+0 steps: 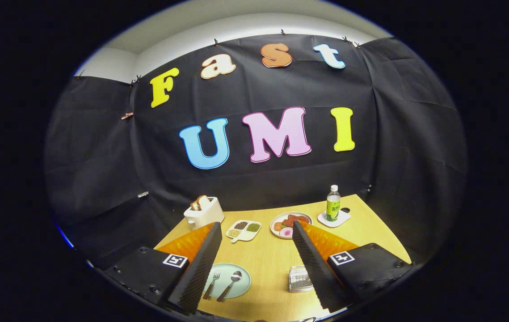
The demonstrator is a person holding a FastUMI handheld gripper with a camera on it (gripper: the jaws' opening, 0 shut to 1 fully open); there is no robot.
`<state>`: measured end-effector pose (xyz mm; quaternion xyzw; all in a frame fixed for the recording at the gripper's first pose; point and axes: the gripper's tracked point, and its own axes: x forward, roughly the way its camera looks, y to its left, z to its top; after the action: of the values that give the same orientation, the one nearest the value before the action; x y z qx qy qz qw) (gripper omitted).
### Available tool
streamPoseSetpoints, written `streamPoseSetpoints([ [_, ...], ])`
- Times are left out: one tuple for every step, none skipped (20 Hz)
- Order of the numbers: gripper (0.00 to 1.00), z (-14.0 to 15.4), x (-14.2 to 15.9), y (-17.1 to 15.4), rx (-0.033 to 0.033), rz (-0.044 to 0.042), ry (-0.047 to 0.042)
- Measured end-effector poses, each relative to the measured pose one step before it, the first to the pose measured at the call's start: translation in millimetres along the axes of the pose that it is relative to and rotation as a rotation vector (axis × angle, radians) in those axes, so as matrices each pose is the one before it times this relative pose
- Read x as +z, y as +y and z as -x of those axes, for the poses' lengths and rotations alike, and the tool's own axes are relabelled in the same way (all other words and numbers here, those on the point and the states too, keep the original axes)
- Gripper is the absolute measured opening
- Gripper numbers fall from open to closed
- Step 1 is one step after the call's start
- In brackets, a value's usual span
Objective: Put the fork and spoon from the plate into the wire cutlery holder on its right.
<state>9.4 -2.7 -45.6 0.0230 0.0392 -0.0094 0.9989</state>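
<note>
We hold the gripper [257,250] above the wooden table [267,264] with its two fingers spread wide and nothing between them. Between them below lie one fork [212,283] and one spoon [230,285], side by side on one pale green plate [241,282], and one wire cutlery holder [299,279] stands to the plate's right. Beyond the fingers we count one toaster [203,213] with bread, one divided dish [244,230], one plate of food [288,224] and one bottle [333,204] on a coaster [334,218].

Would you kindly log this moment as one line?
gripper: open, raised | fork, spoon: on plate | cutlery holder: right of plate
</note>
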Motion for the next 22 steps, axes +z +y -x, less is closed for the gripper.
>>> streamPoseSetpoints([
  [0.99,-2.7,-3.65,0.36,-0.00132,0.00059,0.007],
  [0.99,-2.66,-4.22,1.02,-0.00098,-0.0033,0.01021],
  [0.99,-3.64,-7.95,4.18,0.00671,-0.00831,0.01903],
  [0.99,-1.8,-5.89,3.3,0.00404,-0.00496,0.01656],
  [0.99,-2.02,-4.0,1.22,0.00048,0.00092,0.01209],
  [0.99,-2.27,-3.46,1.31,-0.00079,0.00657,0.00562],
  [0.99,-3.53,-2.45,2.19,-0.00086,0.00713,0.00318],
  [0.99,-3.01,-4.14,3.65,0.00347,0.00427,0.00687],
  [0.99,-2.74,-4.26,3.12,0.00284,0.00271,0.00881],
  [0.99,-3.88,-6.87,4.3,0.0029,0.00328,0.01728],
  [0.99,-3.86,-9.9,5.45,0.00966,0.00189,0.02704],
  [0.99,-4.44,-12.54,8.19,0.01893,0.00539,0.04517],
  [0.99,-5.4,-17.96,6.98,0.01572,0.00883,0.06235],
  [0.99,-6.09,-17.22,7.02,0.01573,0.00632,0.06484],
  [0.99,-8.59,-20.22,7.9,0.01392,0.00383,0.07707],
  [0.99,-8.85,-18.53,8.57,0.01714,0.00514,0.06808],
  [0.99,-12.21,-15.9,7.4,0.01292,0.0058,0.05815],
  [0.99,-11.38,-14.31,5.09,0.00751,0.00666,0.05704],
  [0.99,-11.36,-10.99,4.24,0.00684,0.00643,0.03848],
  [0.99,-10.95,-6.98,5.06,0.00424,0.01369,0.03057],
  [0.99,-14.45,-7.17,2.66,-0.00015,0.01456,0.02902],
  [0.99,-11.42,-7.22,2.9,0.00029,0.00954,0.02904],
])
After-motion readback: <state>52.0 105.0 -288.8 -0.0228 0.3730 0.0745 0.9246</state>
